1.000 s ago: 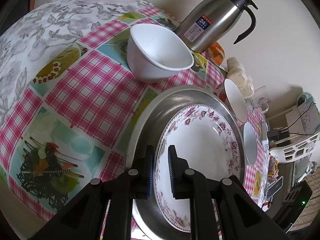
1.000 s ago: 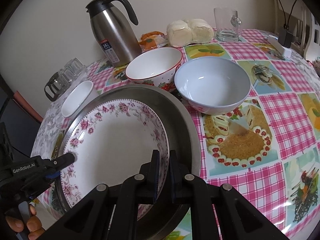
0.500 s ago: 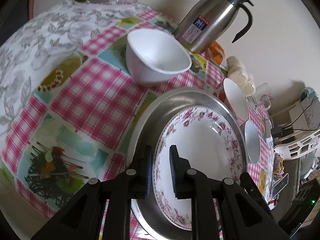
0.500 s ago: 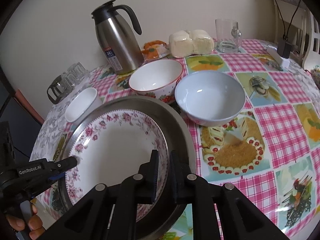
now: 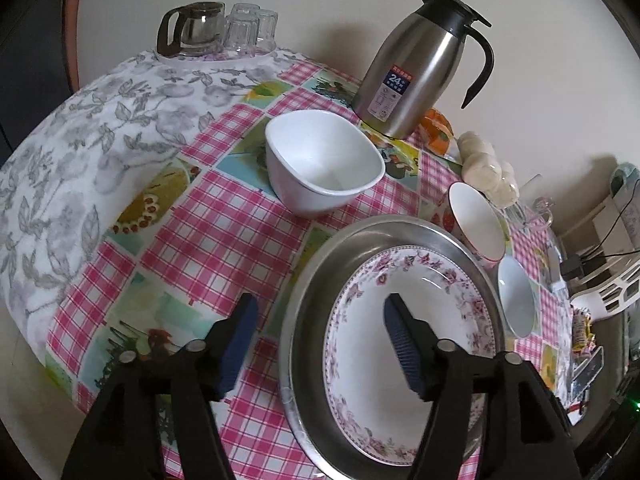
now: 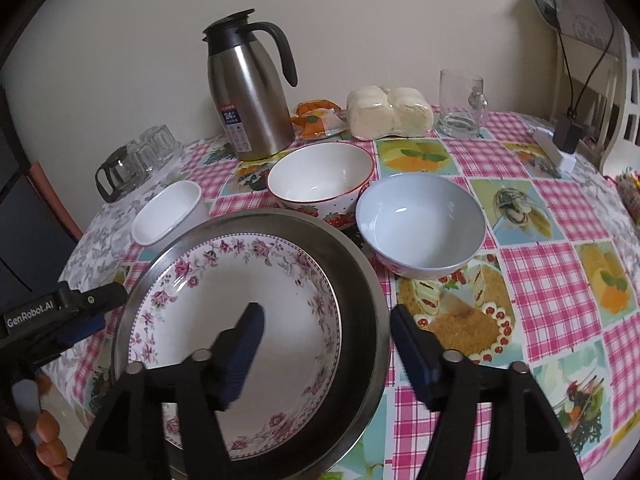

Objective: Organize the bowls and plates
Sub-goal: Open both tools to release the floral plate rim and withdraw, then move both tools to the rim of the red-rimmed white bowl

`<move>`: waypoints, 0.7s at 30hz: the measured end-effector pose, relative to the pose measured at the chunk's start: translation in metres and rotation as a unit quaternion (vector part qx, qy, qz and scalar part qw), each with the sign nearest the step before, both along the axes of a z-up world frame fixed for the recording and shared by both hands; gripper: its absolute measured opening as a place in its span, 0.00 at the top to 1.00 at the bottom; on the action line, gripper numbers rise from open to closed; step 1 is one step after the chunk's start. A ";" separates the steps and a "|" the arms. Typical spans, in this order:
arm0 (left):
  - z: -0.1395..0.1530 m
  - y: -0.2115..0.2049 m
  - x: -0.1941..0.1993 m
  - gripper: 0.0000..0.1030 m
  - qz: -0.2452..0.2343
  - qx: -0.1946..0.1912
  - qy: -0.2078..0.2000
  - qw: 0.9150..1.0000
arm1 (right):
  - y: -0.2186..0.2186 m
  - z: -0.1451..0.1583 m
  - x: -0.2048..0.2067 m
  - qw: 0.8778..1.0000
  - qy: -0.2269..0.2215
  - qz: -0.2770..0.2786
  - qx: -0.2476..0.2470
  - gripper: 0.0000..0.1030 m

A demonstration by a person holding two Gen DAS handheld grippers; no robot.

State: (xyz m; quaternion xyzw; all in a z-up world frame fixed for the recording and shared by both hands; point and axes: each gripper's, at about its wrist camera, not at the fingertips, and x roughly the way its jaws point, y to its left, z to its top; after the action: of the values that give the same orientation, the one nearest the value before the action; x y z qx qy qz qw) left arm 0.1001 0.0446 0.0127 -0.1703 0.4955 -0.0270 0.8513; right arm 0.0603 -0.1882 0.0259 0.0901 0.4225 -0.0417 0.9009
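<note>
A pink-flowered plate (image 5: 408, 344) (image 6: 208, 300) lies inside a steel basin (image 5: 316, 280) (image 6: 256, 216) on the checked tablecloth. My left gripper (image 5: 320, 320) is opening, its jaws straddling the left rims of basin and plate without touching them. My right gripper (image 6: 326, 320) is opening too, one finger over the plate and one outside the basin's right rim, holding nothing. Behind the basin stand a white square bowl (image 5: 324, 164) (image 6: 168, 212), a strawberry-patterned bowl (image 6: 320, 176) (image 5: 476, 220) and a pale blue bowl (image 6: 420, 224) (image 5: 516, 300).
A steel thermos jug (image 6: 250, 92) stands at the back by the wall. A glass pot and tumblers (image 5: 212, 28) sit at the far left corner. A bag of buns (image 6: 388, 112), an orange packet (image 6: 316, 116) and a glass mug (image 6: 460, 104) line the back.
Both grippers were shut on the plate's rim and have now opened off it. The plate rests in the basin. The left gripper has risen a little.
</note>
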 end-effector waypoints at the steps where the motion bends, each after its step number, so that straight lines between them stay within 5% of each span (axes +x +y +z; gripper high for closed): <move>1: 0.000 0.000 0.000 0.23 0.002 0.008 -0.001 1.000 | 0.001 0.000 0.000 1.000 -0.001 0.002 -0.002 0.25; 8: -0.002 -0.001 0.000 0.14 0.006 0.042 -0.003 0.999 | 0.006 -0.002 0.001 1.000 -0.002 0.012 -0.012 0.01; 21: -0.004 -0.004 0.002 0.02 0.009 0.069 -0.026 0.997 | 0.002 -0.003 -0.002 1.000 -0.011 0.017 -0.014 0.00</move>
State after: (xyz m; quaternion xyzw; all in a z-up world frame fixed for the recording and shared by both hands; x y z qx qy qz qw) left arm 0.1017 0.0410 0.0085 -0.1151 0.4723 0.0108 0.8738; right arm 0.0582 -0.1861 0.0230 0.0707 0.4133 -0.0313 0.9073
